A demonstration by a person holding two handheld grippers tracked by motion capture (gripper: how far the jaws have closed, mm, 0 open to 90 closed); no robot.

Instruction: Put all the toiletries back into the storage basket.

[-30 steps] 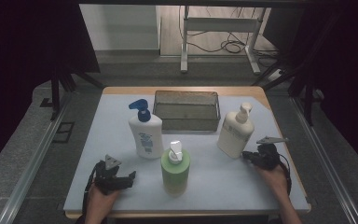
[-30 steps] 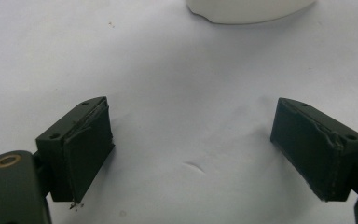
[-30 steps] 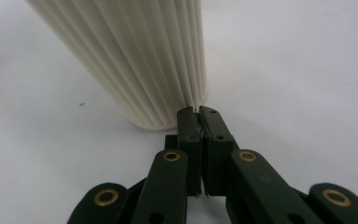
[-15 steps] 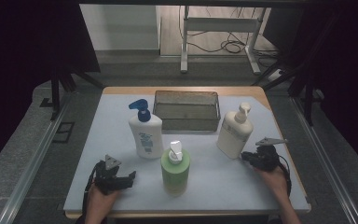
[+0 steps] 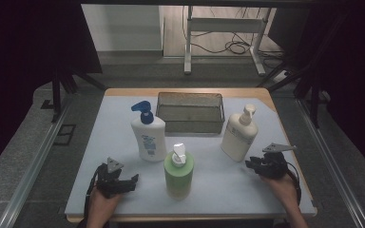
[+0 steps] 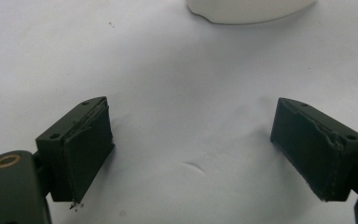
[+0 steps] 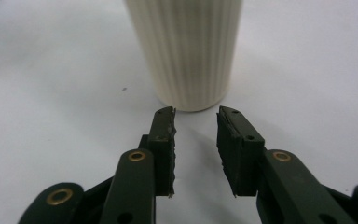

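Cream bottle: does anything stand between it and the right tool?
Nothing visible does. The right tool points straight at the cream bottle; its jaws, just opening, are empty, with bare table between them and the bottle's base.

High view looks down over the worktop (image 5: 123,118); right gripper view sits close, facing the cream pump bottle (image 7: 186,51), shared (image 5: 238,135) with above.

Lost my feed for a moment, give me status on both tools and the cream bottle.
Left tool wide open, empty, resting on the table. Right tool has just been opening, nothing between the jaws, aimed at the cream bottle, not touching. Path clear.
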